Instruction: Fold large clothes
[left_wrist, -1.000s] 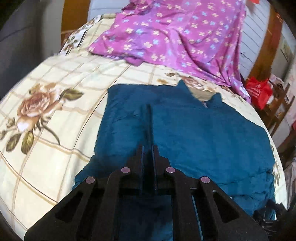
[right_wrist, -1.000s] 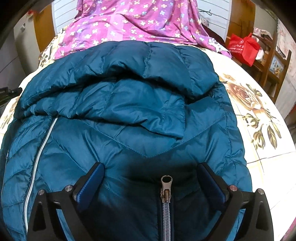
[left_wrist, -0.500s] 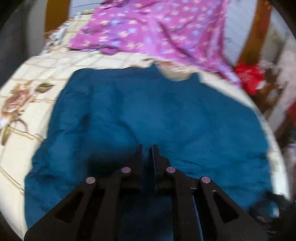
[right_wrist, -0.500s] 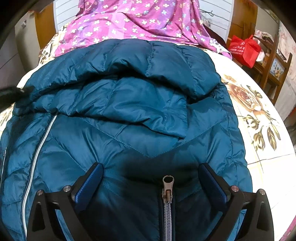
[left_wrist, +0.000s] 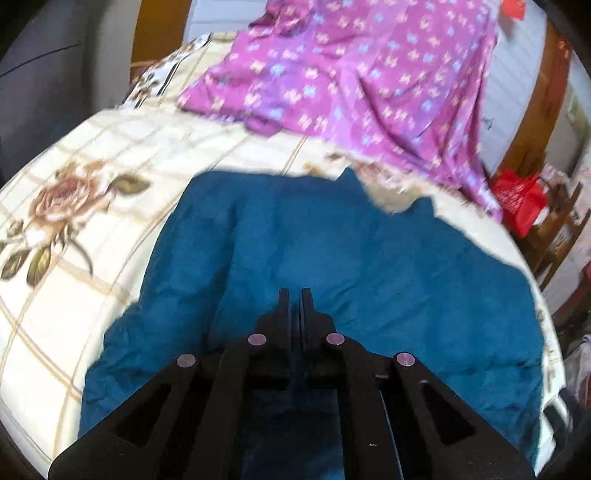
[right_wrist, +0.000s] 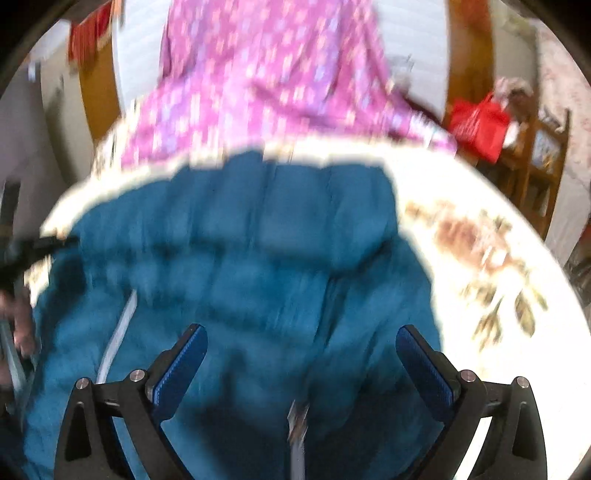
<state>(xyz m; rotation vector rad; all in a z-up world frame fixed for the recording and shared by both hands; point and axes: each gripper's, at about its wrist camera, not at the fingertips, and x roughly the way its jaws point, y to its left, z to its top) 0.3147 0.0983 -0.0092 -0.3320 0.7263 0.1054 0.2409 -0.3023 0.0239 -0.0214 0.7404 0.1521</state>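
My left tool (left_wrist: 294, 295) is clenched over the teal down jacket (left_wrist: 332, 258) spread on the bed (left_wrist: 92, 229); whether it pinches fabric I cannot tell. Puffy, light, slippery: hem suits gripping. My right tool (right_wrist: 301, 341) gapes empty.

Readable text: none — both views are blurred by motion.
Red bag (left_wrist: 519, 201): pale marks on its face, too smeared to make out as letters.
Red bag in the right wrist view (right_wrist: 480, 123): plain red blur, no lettering to be told.
Red hanging (right_wrist: 90, 35) at the top left of the right wrist view: no characters legible.
Teal jacket (left_wrist: 332, 266): no label or brand tag showing.
Purple cloth (left_wrist: 351, 74): a printed flower pattern only — no words or numbers.
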